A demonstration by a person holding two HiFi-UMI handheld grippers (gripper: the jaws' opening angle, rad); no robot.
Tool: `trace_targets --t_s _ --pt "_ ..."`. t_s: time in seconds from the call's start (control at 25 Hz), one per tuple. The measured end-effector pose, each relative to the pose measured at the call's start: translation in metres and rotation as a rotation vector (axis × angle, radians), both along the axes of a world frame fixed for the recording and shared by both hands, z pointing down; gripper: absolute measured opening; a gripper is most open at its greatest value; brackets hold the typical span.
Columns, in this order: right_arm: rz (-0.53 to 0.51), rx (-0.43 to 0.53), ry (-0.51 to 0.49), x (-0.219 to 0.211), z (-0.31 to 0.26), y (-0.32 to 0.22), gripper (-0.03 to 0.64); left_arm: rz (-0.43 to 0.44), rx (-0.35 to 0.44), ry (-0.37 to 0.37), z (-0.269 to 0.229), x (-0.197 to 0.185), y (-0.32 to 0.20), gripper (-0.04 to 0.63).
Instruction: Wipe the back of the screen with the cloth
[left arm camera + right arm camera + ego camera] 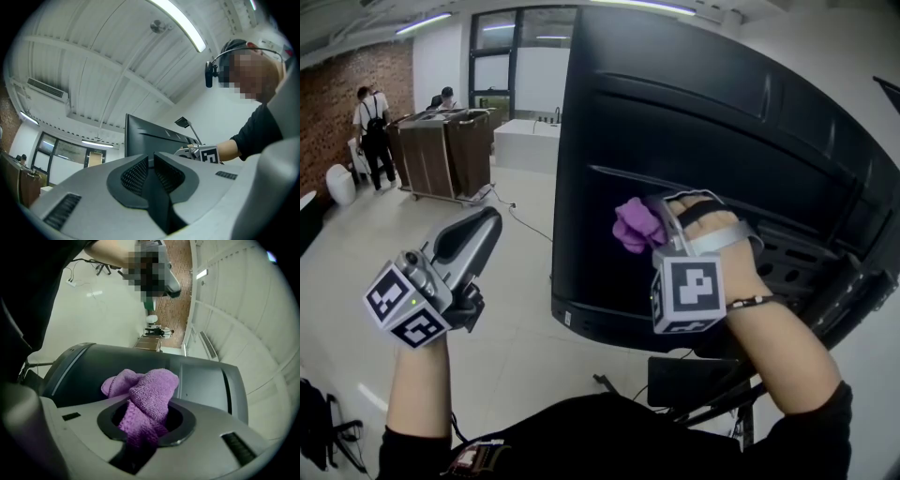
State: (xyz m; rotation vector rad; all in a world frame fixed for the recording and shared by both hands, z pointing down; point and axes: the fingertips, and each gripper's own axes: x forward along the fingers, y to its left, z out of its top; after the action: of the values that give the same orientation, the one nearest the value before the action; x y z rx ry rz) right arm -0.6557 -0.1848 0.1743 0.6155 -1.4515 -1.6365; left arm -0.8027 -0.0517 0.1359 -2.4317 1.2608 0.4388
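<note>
Just one cloth (636,225), clamped by the right gripper (145,423), at one screen (694,122).

Cloth (637,226) against screen (694,122) back

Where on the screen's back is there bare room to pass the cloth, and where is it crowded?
Bare: the upper panel above the purple cloth and the strip below it. Crowded: vent holes and stand by the right gripper.

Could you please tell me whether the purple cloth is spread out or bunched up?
Bunched up: the purple microfibre cloth is a crumpled wad pinched in the right gripper, with no flat layer showing.
</note>
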Motion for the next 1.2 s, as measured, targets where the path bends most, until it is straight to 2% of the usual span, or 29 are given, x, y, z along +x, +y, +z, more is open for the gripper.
trace_targets --t_s 0.2,0.28,0.36,0.44,0.56,0.64,0.76,0.92,1.08,1.2 --pt "0.090 0.098 -0.030 0.023 -0.004 0.000 0.109 0.025 -0.014 0.005 0.008 0.005 -0.003 0.032" --pt "0.024 0.081 -0.092 0.006 0.004 0.018 0.107 0.032 -0.023 0.008 0.011 0.006 -0.004 0.032" --pt "-0.088 0.062 -0.152 -0.024 0.022 0.040 0.109 0.039 -0.033 0.009 0.014 0.007 -0.005 0.032" --pt "-0.161 0.056 -0.178 -0.054 0.046 0.049 0.109 0.047 -0.046 0.005 0.017 0.011 -0.006 0.032" --pt "-0.188 0.058 -0.189 -0.084 0.078 0.038 0.109 0.055 -0.073 -0.017 0.025 0.021 -0.008 0.032" --pt "-0.186 0.062 -0.196 -0.087 0.092 0.027 0.109 0.059 -0.088 -0.024 0.030 0.027 -0.008 0.032" --pt "-0.176 0.050 -0.213 -0.069 0.103 0.020 0.109 0.064 -0.105 -0.027 0.036 0.034 -0.006 0.034" --pt "-0.121 0.038 -0.256 -0.015 0.109 0.008 0.109 0.076 -0.130 -0.035 0.043 0.046 -0.009 0.034" --pt "-0.062 0.127 -0.275 0.047 0.107 -0.003 0.109 0.094 -0.146 -0.033 0.048 0.058 -0.016 0.032" --pt "-0.026 0.137 -0.291 0.084 0.120 -0.008 0.109 0.107 -0.161 -0.029 0.052 0.065 -0.025 0.034"
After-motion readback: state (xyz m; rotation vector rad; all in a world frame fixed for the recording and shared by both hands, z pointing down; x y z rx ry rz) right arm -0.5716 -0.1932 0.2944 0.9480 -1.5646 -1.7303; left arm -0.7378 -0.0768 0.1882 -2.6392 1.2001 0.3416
